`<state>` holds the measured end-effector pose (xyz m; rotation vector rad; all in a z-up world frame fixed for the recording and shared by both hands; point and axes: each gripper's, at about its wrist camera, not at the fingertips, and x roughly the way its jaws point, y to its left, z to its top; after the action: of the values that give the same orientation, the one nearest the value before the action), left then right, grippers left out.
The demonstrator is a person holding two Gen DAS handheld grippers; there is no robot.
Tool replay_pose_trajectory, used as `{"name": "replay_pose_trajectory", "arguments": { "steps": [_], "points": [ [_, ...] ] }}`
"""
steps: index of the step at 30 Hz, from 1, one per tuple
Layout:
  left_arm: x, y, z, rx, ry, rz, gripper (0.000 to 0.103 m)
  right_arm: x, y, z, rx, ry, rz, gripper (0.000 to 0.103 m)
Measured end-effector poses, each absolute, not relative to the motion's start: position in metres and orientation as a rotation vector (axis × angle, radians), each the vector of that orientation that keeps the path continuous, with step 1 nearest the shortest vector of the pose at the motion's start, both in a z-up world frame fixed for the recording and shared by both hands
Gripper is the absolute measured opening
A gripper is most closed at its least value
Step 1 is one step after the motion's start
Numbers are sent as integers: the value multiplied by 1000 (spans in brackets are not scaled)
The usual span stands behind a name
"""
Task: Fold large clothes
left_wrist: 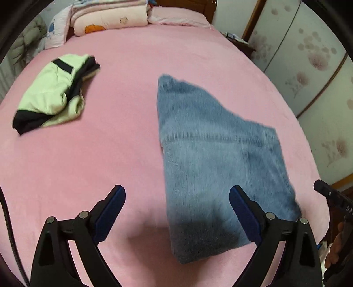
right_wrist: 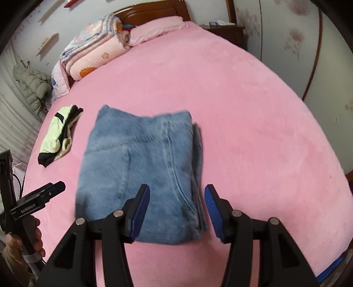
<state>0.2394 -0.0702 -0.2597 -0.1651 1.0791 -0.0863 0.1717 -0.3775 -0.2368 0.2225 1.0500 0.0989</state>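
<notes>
We hold both claws apart and empty above the near edge of the bed (right_wrist: 242, 110); the left gripper (left_wrist: 177, 212) stands wide open with its blue pads clear of any cloth, and the right gripper (right_wrist: 177, 209) is open too, its jaws straddling the near right corner of the jeans (right_wrist: 141, 163) without closing on them.

The jeans lie as a compact folded stack toward the near edge of the bed, roughly in the middle of its width, with layered edges showing along the right side; we judge the folding of this piece nearly finished, with perhaps a tidy-up or a set-aside left. To do that well, we would bite through all the layers at one corner rather than only the top one, take the matching corner with the other claw, and lift evenly so the stack does not slide open; denim is heavy and stiff, so a shallow pinch may slip.

A green and black garment (left_wrist: 53, 92) sits bundled near the left edge of the bed, well apart from the jeans.

The bed carries a plain pink plush cover; a folded quilt (right_wrist: 94, 53) and pillows rest at the far end against a wooden headboard (right_wrist: 152, 13); a puffy jacket (right_wrist: 33, 84) hangs beyond the left edge, and pale flowered wardrobe doors (left_wrist: 308, 66) stand along the right.
</notes>
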Motion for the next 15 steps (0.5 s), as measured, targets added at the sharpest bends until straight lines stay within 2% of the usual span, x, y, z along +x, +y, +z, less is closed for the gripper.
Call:
{"name": "replay_pose_trajectory", "arguments": {
  "steps": [4,8,15],
  "points": [
    [258,-74,-234,-174,1051,-81,101,184,-365,-210,188,989,128,52],
    [288,-82,-223,-194,1015,-100,101,208,-349,-203,126,952,143,52],
    [351,-103,-263,-170,1031,-112,101,281,-335,-249,121,1010,173,51]
  ]
}}
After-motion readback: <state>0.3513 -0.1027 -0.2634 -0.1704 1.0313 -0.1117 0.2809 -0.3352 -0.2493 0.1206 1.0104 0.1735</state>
